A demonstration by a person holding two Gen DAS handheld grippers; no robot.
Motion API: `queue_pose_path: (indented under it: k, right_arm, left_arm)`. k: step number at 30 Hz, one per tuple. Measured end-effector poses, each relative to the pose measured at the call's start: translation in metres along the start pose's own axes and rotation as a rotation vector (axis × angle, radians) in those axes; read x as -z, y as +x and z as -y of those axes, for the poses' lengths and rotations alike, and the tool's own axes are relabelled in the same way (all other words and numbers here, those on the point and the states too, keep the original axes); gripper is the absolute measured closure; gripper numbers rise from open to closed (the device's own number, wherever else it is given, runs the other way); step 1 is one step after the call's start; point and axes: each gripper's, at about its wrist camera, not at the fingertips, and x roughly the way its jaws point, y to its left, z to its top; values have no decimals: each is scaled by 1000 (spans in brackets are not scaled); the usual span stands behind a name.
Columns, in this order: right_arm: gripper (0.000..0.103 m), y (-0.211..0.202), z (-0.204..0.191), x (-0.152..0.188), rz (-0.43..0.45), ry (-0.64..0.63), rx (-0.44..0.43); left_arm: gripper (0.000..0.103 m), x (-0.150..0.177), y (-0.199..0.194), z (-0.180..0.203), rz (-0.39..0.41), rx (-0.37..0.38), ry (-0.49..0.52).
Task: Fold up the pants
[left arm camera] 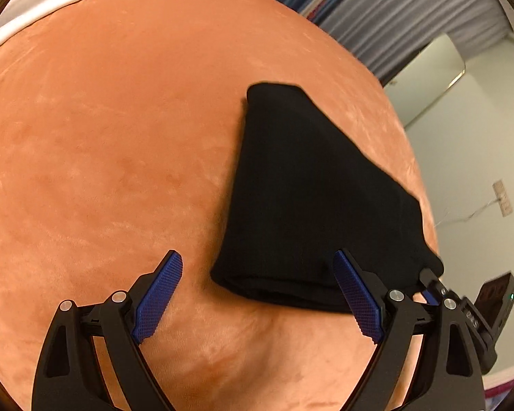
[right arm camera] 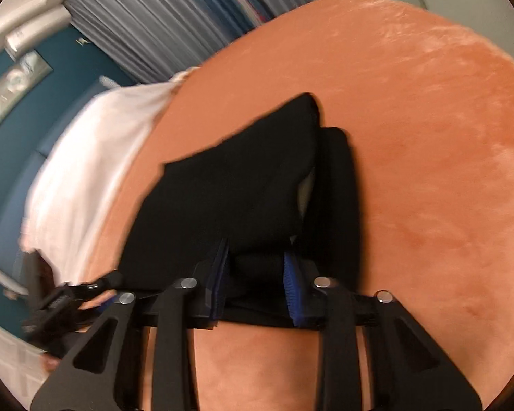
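Both my grippers meet the folded black pants [left arm camera: 308, 198] on the orange blanket [left arm camera: 102, 137]: right gripper [right arm camera: 257, 274] pinching a fold, left gripper [left arm camera: 257, 287] spread wide

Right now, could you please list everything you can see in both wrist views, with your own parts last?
pants: one, black, folded into a compact bundle, lying on the orange cover toward its edge
cover: one, orange, plush, spread over the bed and filling most of both views
sheet: one, white, at the far end of the cover
curtains: pleated, grey, beyond the bed
wall strip: one, pale, on the light wall past the bed; too small to identify
left gripper: one, black with blue fingers, wide apart, nothing between them, near the bundle's closest edge
right gripper: one, black with blue fingers, a fold of the pants between them; whether they press on it I cannot tell
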Motion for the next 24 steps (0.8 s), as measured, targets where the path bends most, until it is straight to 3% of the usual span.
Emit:
queue_pose_path:
  k: [4, 6, 8, 12, 13, 15, 19, 20, 21, 22, 23, 24]
  right_arm:
    - [78, -25, 6, 21, 37, 21, 7]
    - [74, -4, 25, 36, -2, 9, 97]
    - [69, -4, 35, 43, 12, 51, 34]
    - [41, -43, 25, 24, 120, 53, 106]
    - [36, -44, 26, 21, 122, 54, 119]
    - [19, -26, 32, 10, 36, 82, 131]
    - [19, 16, 43, 11, -83, 191, 33]
    - [26, 30, 41, 13, -95, 205, -21]
    - [48, 36, 39, 15, -95, 200, -10]
    - [51, 40, 35, 16, -87, 185, 22]
    - [64, 37, 29, 16, -77, 182, 3]
    - [70, 30, 24, 15, -64, 187, -19]
  left_arm:
    - [15, -5, -8, 4, 41, -85, 67]
    - [15, -6, -4, 6, 41, -116, 110]
    - [15, -6, 2, 7, 32, -127, 124]
    - [15, -7, 4, 5, 27, -116, 131]
    - [15, -9, 6, 5, 18, -101, 125]
    - [15, -13, 21, 4, -37, -61, 96]
    - [14, -10, 54, 4, -166, 70, 8]
    - [13, -11, 57, 6, -158, 55, 20]
    - [13, -12, 61, 12, -153, 34, 46]
    - [18, -14, 62, 15, -151, 15, 65]
    - [49, -15, 61, 19, -143, 7, 79]
    - [62, -17, 55, 23, -152, 53, 86]
